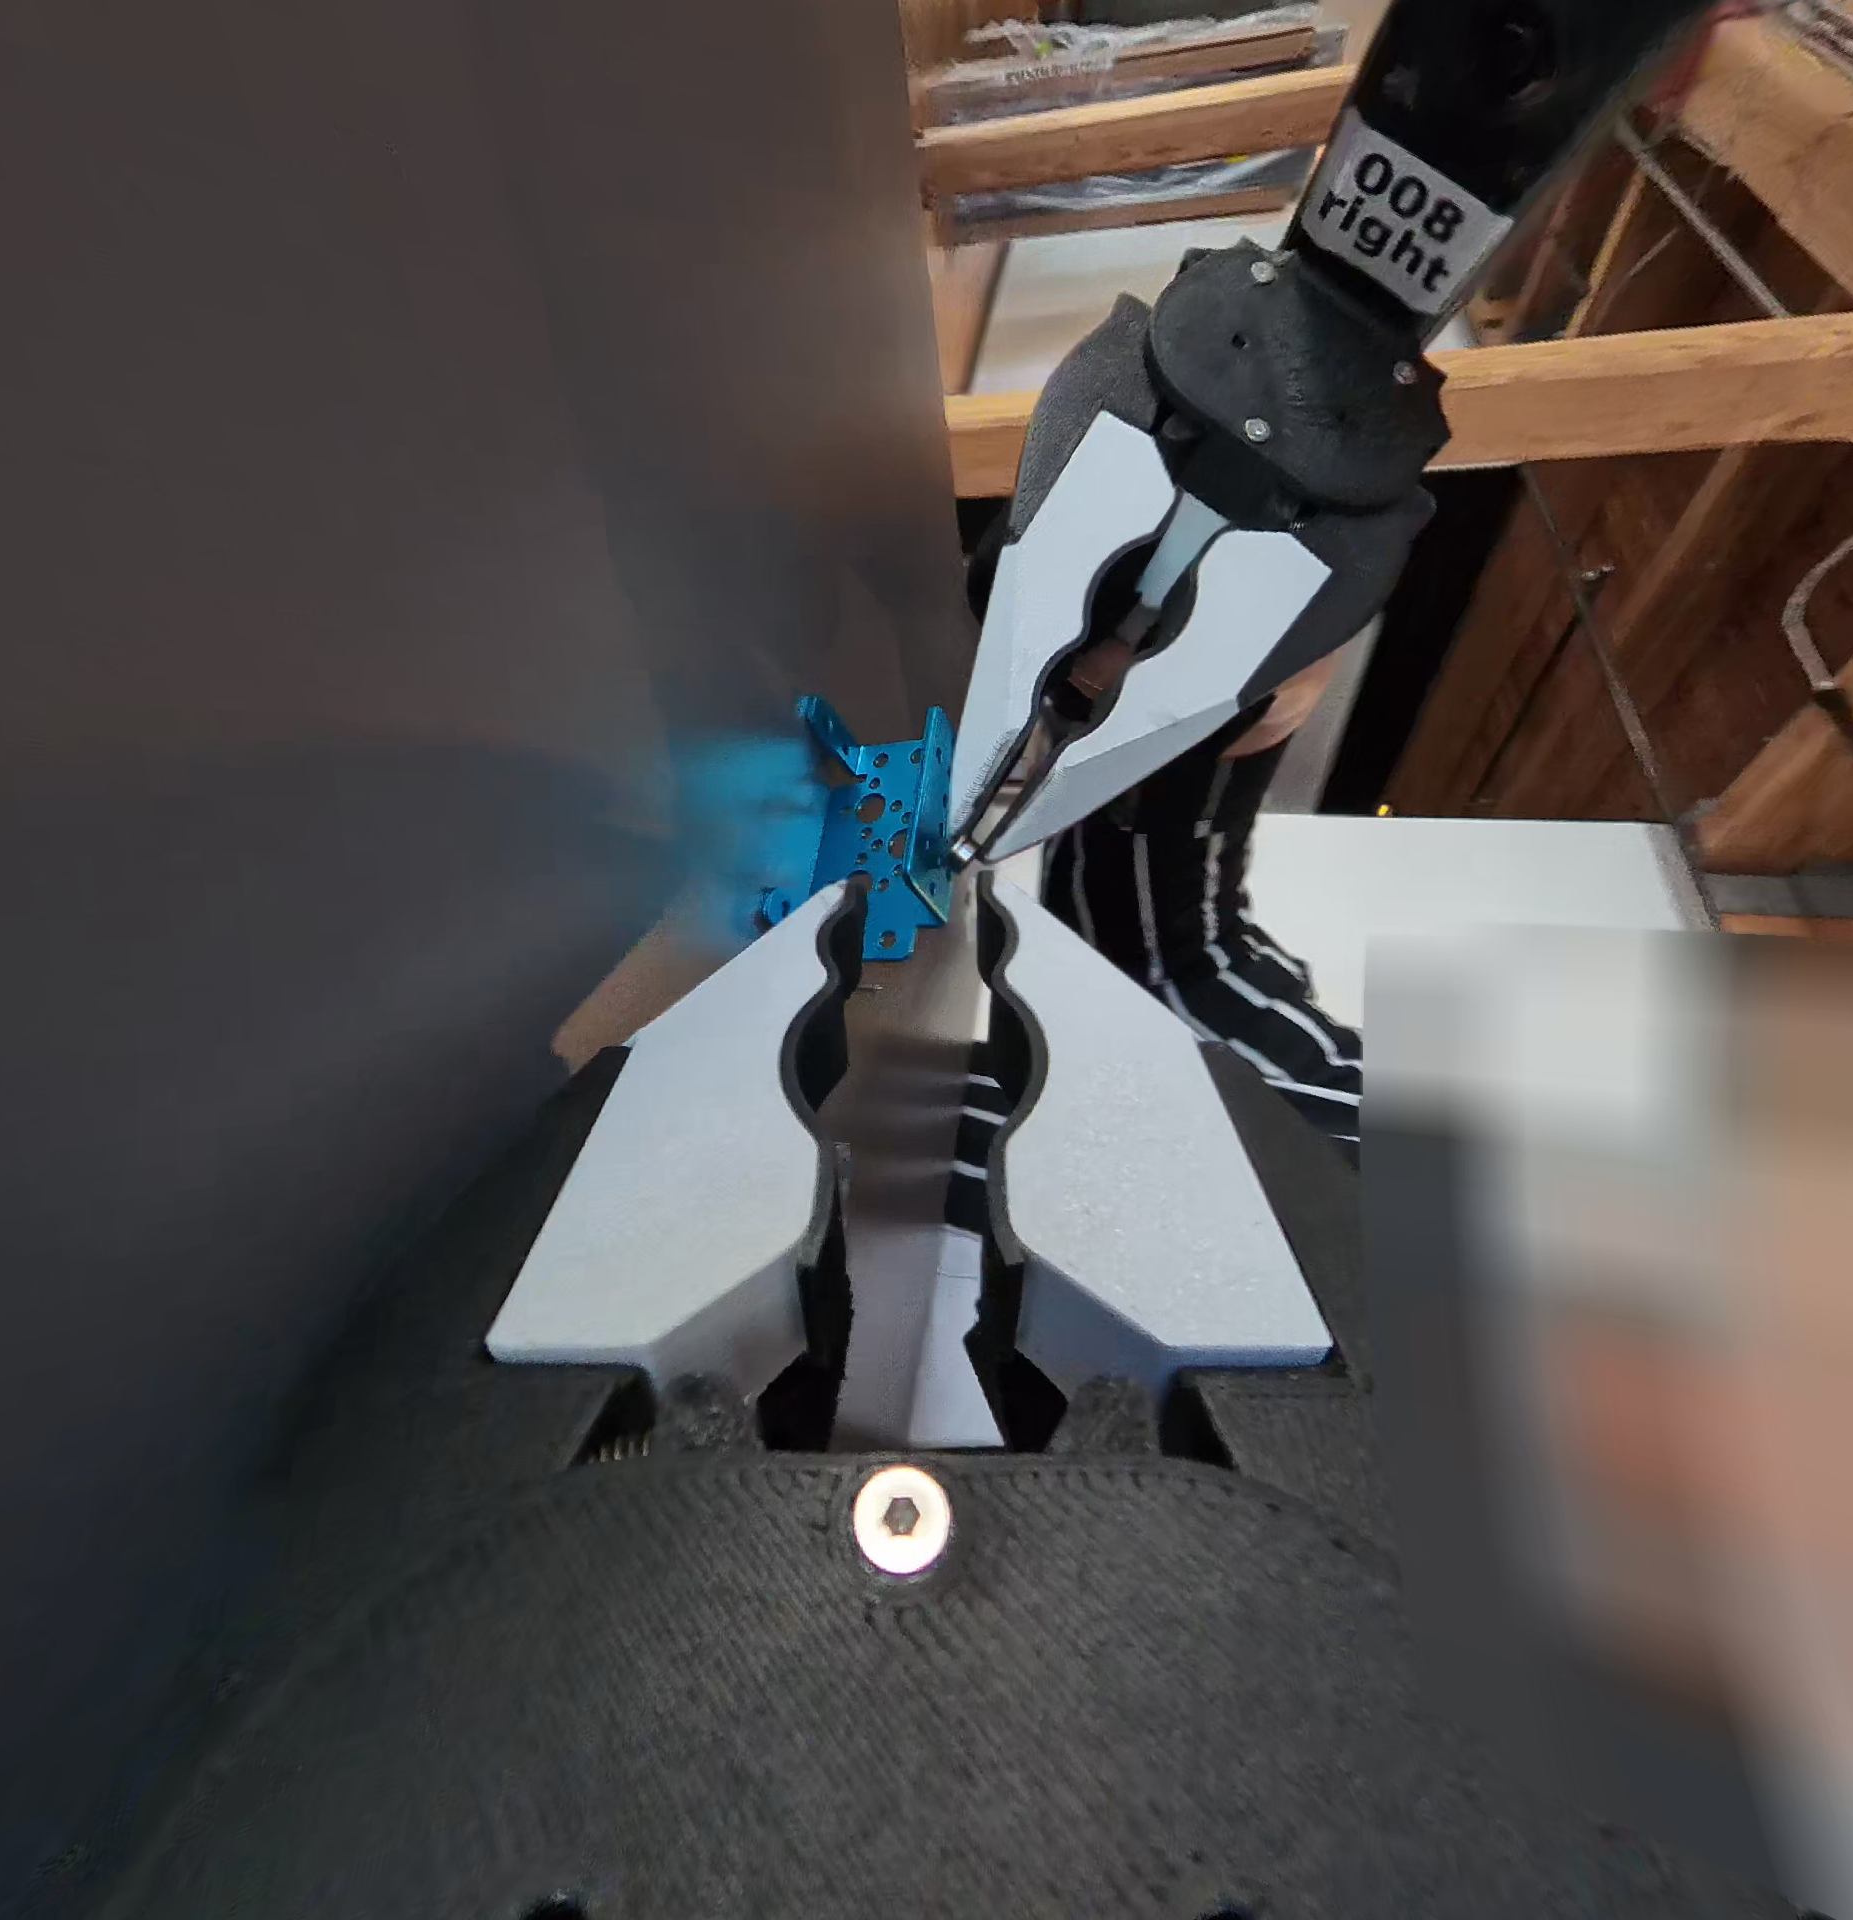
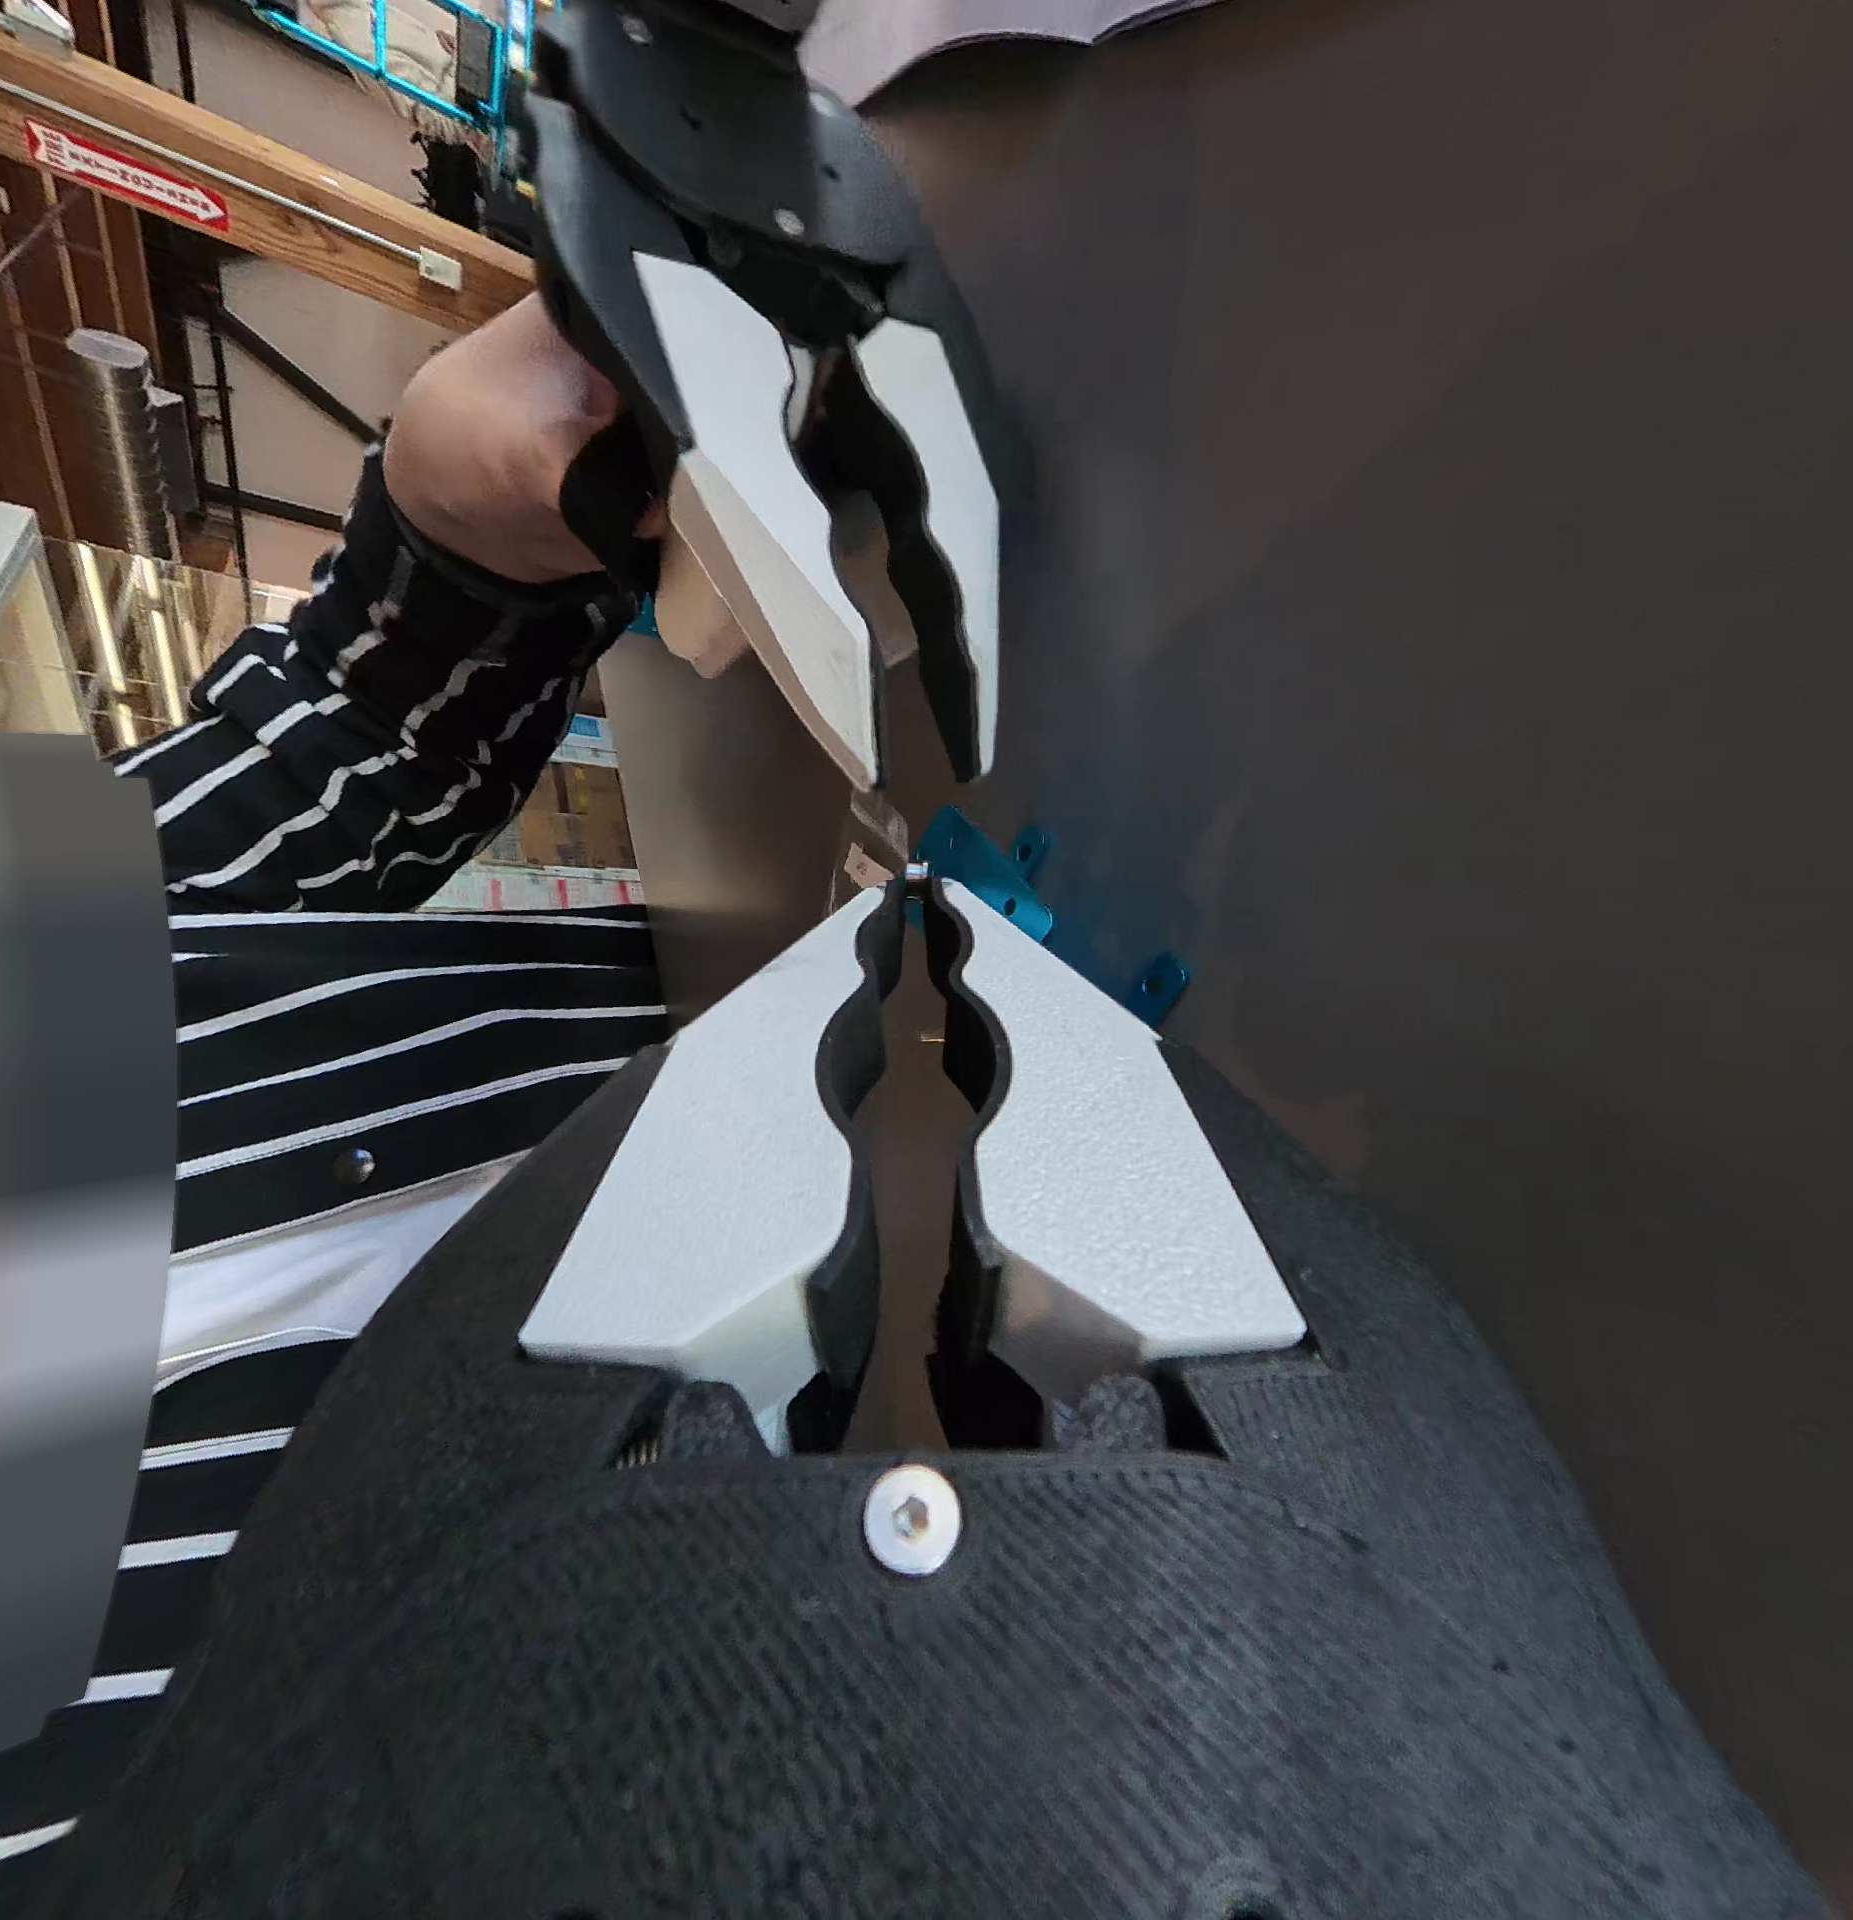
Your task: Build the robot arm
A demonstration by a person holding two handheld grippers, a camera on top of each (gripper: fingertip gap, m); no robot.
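A big dark blurred patch filled the left side of the left wrist view and the right side of the right wrist view, hiding whatever was there. Wooden shelves [image 1: 1161, 114] stood at the upper right of the left wrist view, holding flat wrapped things too blurry to make out. A person's striped sleeve [image 2: 382, 686] reached in from the left of the right wrist view. A red sign with white writing [image 2: 122, 175] hung on a wooden beam at the upper left.

The left hand-held gripper [image 1: 917, 888] had its fingers apart, and the blue metal bracket with holes [image 1: 886, 821] sat at its left fingertip; I cannot tell if it was being squeezed. Part of the bracket was lost in the blur.

The right hand-held gripper [image 2: 914, 883], with a white label on its black body, had its fingers pinched together on a tiny silver screw [image 1: 961, 850], which touched the bracket's edge.
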